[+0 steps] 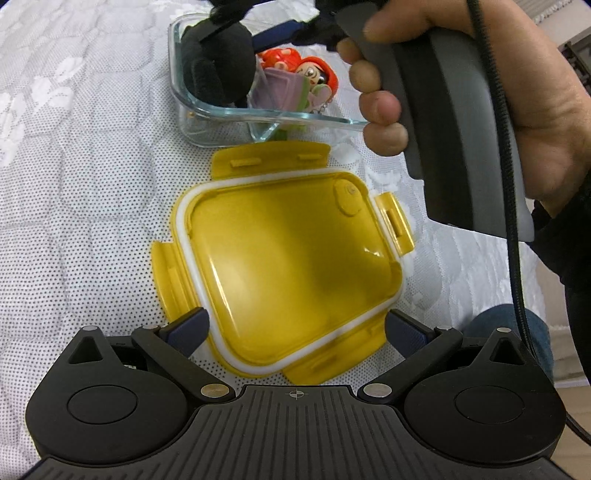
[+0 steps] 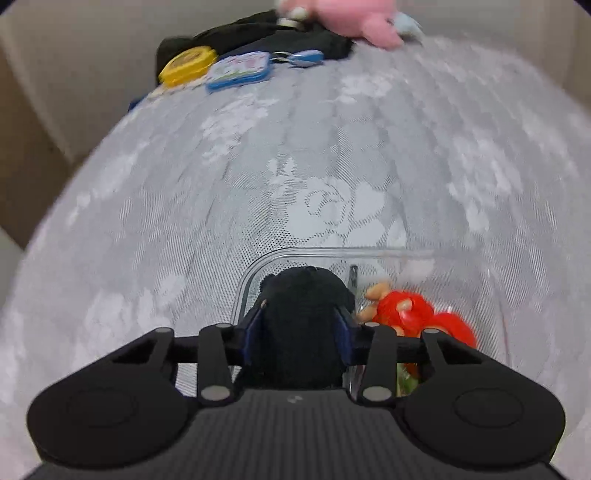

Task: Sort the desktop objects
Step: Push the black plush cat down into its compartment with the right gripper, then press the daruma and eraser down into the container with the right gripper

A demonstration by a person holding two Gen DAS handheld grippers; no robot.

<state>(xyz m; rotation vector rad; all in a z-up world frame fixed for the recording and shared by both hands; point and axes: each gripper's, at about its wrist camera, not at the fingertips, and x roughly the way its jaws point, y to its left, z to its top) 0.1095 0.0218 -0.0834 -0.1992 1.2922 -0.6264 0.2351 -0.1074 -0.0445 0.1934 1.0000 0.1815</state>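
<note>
A clear glass container [image 1: 221, 110] with a divider stands on the white lace cloth. In its left compartment sits a black plush toy [image 2: 301, 295], and my right gripper [image 2: 299, 332] is shut on it, its blue pads against both sides. A red-haired doll [image 1: 314, 70] lies in the other compartment, also visible as the red doll [image 2: 406, 310] just right of the fingers. The yellow snap-on lid [image 1: 288, 258] lies flat in front of the container. My left gripper [image 1: 297, 328] hovers open over the lid's near corner, one finger on each side.
A hand grips the right gripper's grey handle [image 1: 461, 129] above the lid's right side. At the table's far edge lie a yellow round charm [image 2: 188, 66], a blue tag [image 2: 240, 70], a pink plush [image 2: 354, 18] and black fabric [image 2: 258, 33]. A beige wall [image 2: 37, 110] stands on the left.
</note>
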